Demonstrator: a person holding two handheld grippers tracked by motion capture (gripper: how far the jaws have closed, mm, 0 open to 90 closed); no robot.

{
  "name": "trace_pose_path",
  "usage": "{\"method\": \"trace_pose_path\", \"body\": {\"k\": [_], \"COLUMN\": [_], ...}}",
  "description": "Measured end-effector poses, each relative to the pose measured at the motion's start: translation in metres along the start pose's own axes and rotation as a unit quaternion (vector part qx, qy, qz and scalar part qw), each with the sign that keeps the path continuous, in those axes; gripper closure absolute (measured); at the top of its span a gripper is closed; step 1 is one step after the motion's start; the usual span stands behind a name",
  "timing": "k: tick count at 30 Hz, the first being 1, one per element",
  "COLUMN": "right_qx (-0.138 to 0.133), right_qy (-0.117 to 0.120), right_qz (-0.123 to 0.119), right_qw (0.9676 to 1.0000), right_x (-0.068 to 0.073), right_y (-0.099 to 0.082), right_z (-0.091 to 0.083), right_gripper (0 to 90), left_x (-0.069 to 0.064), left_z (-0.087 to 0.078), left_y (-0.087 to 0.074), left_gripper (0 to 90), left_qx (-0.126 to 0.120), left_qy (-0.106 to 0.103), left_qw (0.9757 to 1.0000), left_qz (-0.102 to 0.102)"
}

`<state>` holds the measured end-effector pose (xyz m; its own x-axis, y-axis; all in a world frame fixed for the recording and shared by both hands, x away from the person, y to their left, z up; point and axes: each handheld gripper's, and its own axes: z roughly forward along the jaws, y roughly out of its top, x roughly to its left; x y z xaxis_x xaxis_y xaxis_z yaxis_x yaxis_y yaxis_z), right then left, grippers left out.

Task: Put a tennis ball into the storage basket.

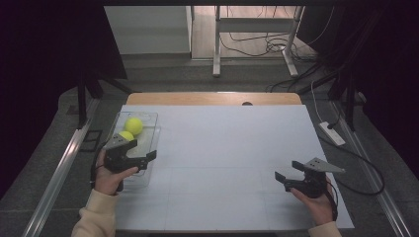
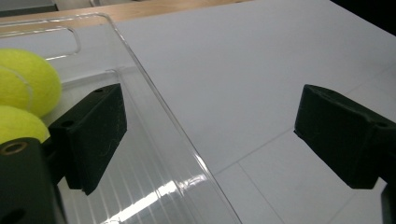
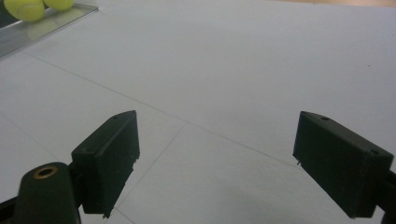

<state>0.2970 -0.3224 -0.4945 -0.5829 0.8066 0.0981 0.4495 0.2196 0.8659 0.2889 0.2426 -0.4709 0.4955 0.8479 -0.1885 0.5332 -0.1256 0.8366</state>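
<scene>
- At the counter's [image 1: 222, 148] left edge, about nine o'clock from its middle in the high view, a clear plastic tray [image 1: 148, 118] holds two yellow tennis balls: the far ball [image 1: 134, 125] and the near ball [image 1: 126, 136], touching or nearly so.
- The left gripper [image 1: 143, 148] hangs over the tray's near half, its fingers [image 2: 93, 135] spread wide and holding nothing; one finger sits inside the tray, the other out over the bare counter, so the tray's right wall runs between them.
- From those fingers the balls lie at roughly eleven o'clock in the high view, just beyond and a little left; the near ball is closest.
- A ball has no long axis, so my judgement is that the coming grasp turns only on swinging the fingers left to straddle the near ball.
- The right gripper [image 1: 289, 176] rests at about four o'clock on the counter, well apart from the tray, fingers [image 3: 109, 156] equally wide and empty; the left hand [image 1: 109, 177] is plainly nearer.
- The left gripper view shows the tray wall passing between the fingers and both balls at its left edge, which the high view leaves unclear; the right gripper view shows the balls [image 3: 32, 7] far off at its upper left corner.
</scene>
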Motion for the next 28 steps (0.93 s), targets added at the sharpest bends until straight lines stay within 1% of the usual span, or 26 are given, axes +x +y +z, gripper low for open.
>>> {"method": "trace_pose_path", "body": {"k": [3, 4, 5, 6, 9, 10, 11, 12, 15, 18, 19, 24, 28], "right_qx": [-0.003, -0.002, -0.001, -0.001, -0.001, -0.002, -0.002, 0.000, -0.001, -0.001, 0.000, 0.002, 0.003], "right_qy": [-0.001, -0.001, 0.000, 0.002, 0.006, 0.006, 0.006, 0.007, 0.007, 0.009, 0.009, 0.009, 0.009], "right_qz": [0.002, 0.002, -0.002, -0.003, -0.007, -0.009, -0.009, -0.010, -0.010, -0.014, -0.014, -0.016, -0.016], "right_qw": [1.0000, 1.0000, 1.0000, 1.0000, 1.0000, 0.9999, 0.9999, 0.9999, 0.9999, 0.9999, 0.9999, 0.9998, 0.9998], "right_x": [0.000, 0.000, 0.000, 0.001, 0.001, 0.001, 0.001, 0.001, 0.000, 0.001, 0.001, 0.002, 0.001], "right_y": [0.000, 0.000, 0.000, 0.001, 0.002, 0.002, 0.002, 0.003, 0.004, 0.004, 0.004, 0.004, 0.004], "right_z": [-0.001, -0.001, -0.001, 0.000, 0.000, 0.001, 0.001, 0.001, 0.001, 0.002, 0.003, 0.004, 0.004], "right_gripper": [14.4, 14.4, 14.3, 14.3, 14.2, 14.2, 14.2, 14.2, 14.2, 14.2, 14.2, 14.1, 14.1], "left_x": [-0.005, -0.008, -0.008, -0.011, -0.017, -0.019, -0.019, -0.021, -0.025, -0.028, -0.028, -0.031, -0.034], "left_z": [-0.001, -0.002, -0.002, -0.002, -0.004, -0.004, -0.004, -0.004, -0.003, -0.003, -0.003, 0.000, 0.000], "left_y": [-0.007, -0.011, -0.011, -0.016, -0.021, -0.023, -0.023, -0.024, -0.026, -0.029, -0.029, -0.030, -0.029], "left_gripper": [10.1, 9.9, 9.8, 9.9, 9.8, 9.9, 9.6, 9.6, 9.7, 9.5, 9.5, 9.5, 9.4], "left_qx": [0.004, 0.004, 0.004, 0.001, 0.000, 0.002, 0.002, 0.001, 0.000, 0.009, 0.009, 0.012, 0.014], "left_qy": [-0.002, -0.007, -0.007, -0.014, -0.012, -0.015, -0.015, -0.013, -0.012, -0.012, -0.013, -0.012, -0.008], "left_qw": [1.0000, 1.0000, 1.0000, 0.9999, 0.9999, 0.9998, 0.9998, 0.9997, 0.9996, 0.9993, 0.9993, 0.9990, 0.9986], "left_qz": [0.006, 0.005, 0.005, 0.003, 0.012, 0.015, 0.015, 0.021, 0.024, 0.035, 0.035, 0.041, 0.050]}}
